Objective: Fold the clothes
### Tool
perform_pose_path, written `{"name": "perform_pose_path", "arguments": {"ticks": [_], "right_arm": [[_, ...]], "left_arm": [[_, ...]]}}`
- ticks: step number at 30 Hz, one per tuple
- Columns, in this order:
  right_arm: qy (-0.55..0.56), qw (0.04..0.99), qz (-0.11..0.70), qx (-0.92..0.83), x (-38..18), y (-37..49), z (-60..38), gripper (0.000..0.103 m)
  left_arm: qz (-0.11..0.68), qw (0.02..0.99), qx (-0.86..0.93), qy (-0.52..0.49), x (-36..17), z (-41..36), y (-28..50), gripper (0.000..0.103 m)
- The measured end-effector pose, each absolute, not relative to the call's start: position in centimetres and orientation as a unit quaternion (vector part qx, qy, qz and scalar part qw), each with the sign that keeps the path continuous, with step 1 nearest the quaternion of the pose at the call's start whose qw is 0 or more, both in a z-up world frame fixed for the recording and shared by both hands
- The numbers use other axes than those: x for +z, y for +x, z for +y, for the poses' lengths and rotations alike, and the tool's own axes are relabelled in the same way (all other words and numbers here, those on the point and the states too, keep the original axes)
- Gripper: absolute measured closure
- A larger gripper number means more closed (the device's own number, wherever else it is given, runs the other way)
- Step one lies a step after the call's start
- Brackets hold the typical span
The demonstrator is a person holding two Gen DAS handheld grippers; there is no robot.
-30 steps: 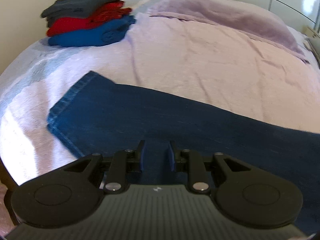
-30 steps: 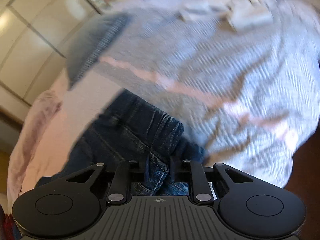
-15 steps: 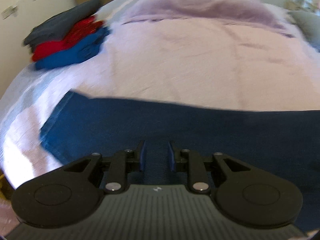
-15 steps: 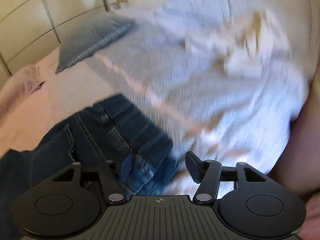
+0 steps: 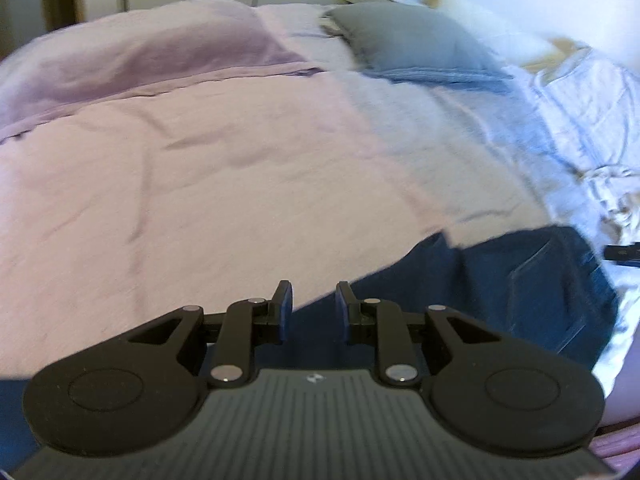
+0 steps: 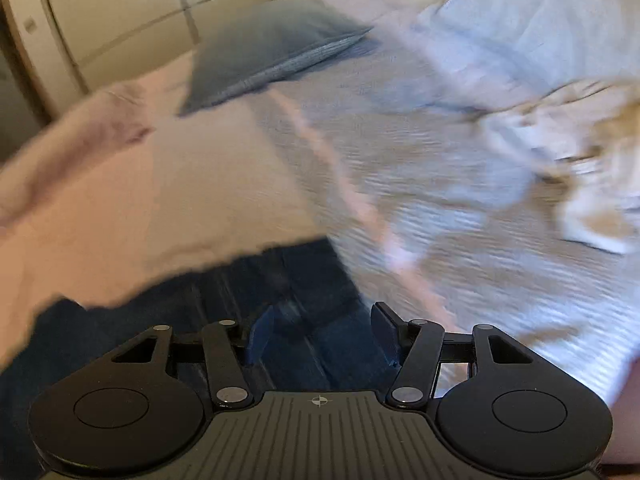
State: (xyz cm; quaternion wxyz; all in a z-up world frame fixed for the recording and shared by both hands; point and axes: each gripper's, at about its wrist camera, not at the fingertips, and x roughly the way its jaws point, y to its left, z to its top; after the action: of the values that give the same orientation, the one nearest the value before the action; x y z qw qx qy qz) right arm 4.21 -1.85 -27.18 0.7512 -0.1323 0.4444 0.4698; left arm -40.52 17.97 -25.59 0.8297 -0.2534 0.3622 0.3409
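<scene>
Dark blue jeans point(image 5: 500, 280) lie flat on the pink bedspread point(image 5: 224, 184), with the waist and back pocket at the right. My left gripper point(image 5: 310, 300) hovers over the jeans' upper edge, jaws partly open with nothing between them. In the right wrist view the jeans point(image 6: 304, 292) lie under my right gripper point(image 6: 322, 332), which is open wide and empty above the waist end. The right gripper's tip shows at the right edge of the left wrist view point(image 5: 624, 254).
A grey-blue pillow point(image 5: 412, 40) lies at the head of the bed, beside a folded purple blanket point(image 5: 140, 60). A light blue textured cover point(image 6: 440, 184) and crumpled beige clothes point(image 6: 580, 152) lie to the right. Wardrobe doors point(image 6: 120, 20) stand behind.
My right gripper let go of the jeans' waist and opened wide. My left gripper swung right, away from the folded stack, and its jaws opened a little.
</scene>
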Motion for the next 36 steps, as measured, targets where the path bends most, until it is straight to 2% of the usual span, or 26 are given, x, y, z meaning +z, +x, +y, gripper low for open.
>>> {"name": "perform_pose_path", "arguments": {"ticks": [10,11,12,13,15,20,22,26,28,30,36], "right_arm": [[-0.003,0.647,0.566,0.511,-31.7,12.8,2.0,0.046],[0.007,0.635,0.573,0.518,-32.0,13.0,2.1,0.054],[0.010,0.632,0.572,0.523,-32.0,13.0,2.0,0.075],[0.004,0.639,0.561,0.527,-31.7,12.7,1.8,0.091],[-0.006,0.652,0.538,0.534,-31.1,12.1,1.2,0.095],[-0.028,0.695,0.478,0.536,-29.8,10.0,-0.9,0.099],[-0.029,0.716,0.479,0.507,-31.0,9.7,-1.8,0.102],[-0.002,0.729,0.499,0.468,-33.0,9.9,-1.9,0.100],[-0.029,0.738,0.483,0.470,-32.0,9.7,-1.0,0.097],[-0.060,0.756,0.467,0.454,-30.9,9.6,-0.4,0.096],[-0.098,0.808,0.374,0.445,-27.1,5.8,-1.1,0.089]], "left_arm": [[0.390,0.836,0.177,-0.344,-28.7,22.7,-33.4,0.075],[0.394,0.831,0.169,-0.355,-29.2,22.8,-33.1,0.075],[0.397,0.826,0.161,-0.366,-29.8,23.0,-32.7,0.078],[0.398,0.824,0.157,-0.372,-30.1,23.0,-32.4,0.081],[0.399,0.824,0.166,-0.366,-30.6,23.0,-32.0,0.101],[0.350,0.820,0.240,-0.383,-31.2,23.2,-33.3,0.100],[0.341,0.815,0.257,-0.392,-32.1,22.7,-33.5,0.100],[0.356,0.829,0.271,-0.334,-32.7,21.6,-32.1,0.099],[0.352,0.841,0.267,-0.312,-31.9,21.5,-32.1,0.090],[0.327,0.843,0.281,-0.322,-31.1,21.9,-33.3,0.085],[0.312,0.853,0.301,-0.289,-27.6,19.0,-37.2,0.093]]}}
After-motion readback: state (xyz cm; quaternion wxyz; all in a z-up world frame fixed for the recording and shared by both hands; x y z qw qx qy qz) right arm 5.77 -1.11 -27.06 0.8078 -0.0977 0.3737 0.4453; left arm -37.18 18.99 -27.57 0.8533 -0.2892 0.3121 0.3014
